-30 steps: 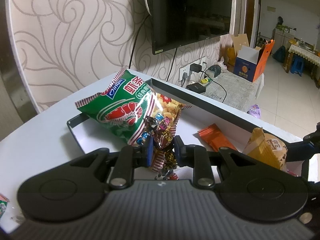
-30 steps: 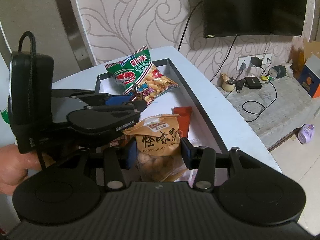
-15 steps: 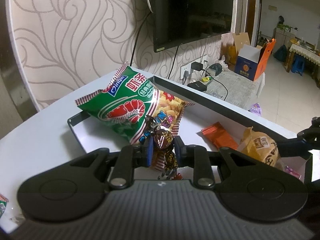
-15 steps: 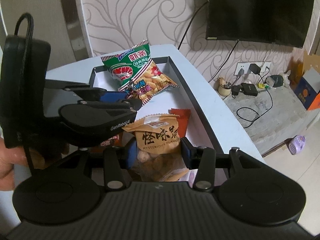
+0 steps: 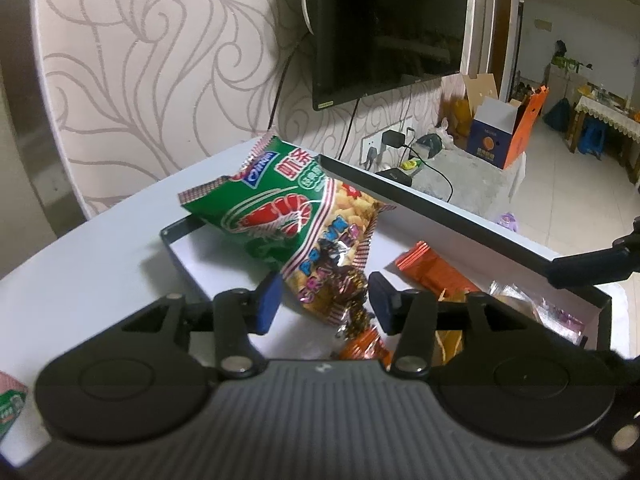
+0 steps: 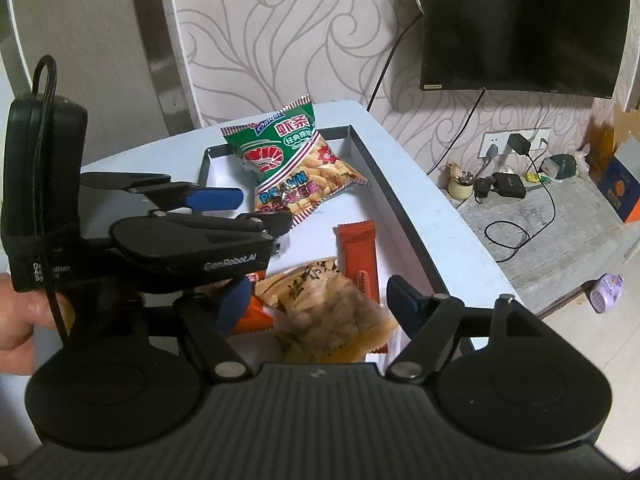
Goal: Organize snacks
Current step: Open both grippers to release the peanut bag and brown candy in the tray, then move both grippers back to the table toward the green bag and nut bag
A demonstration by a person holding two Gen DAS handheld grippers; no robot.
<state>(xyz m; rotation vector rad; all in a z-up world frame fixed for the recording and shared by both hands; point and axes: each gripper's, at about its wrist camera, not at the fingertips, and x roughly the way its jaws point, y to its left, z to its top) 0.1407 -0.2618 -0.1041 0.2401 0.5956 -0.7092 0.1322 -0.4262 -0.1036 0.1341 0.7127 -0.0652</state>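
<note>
Organizing snacks: prawn crackers, peanut bag and orange bar are placed in the tray; left gripper and right gripper are released; a green packet remains outside.

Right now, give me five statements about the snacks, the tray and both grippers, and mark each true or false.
1. The left gripper is open. True.
2. The green prawn cracker bag lies at the near end of the tray, under the right gripper. False: it lies at the far end, toward the wall.
3. The right gripper is clamped on the brown nut bag. False: its jaws stand apart, and the bag lies in the tray between them.
4. An orange-red bar packet lies in the tray beside the nut bag. True.
5. The small foil candy is pinched between the left fingers. False: it sits loose between the spread fingers.
</note>
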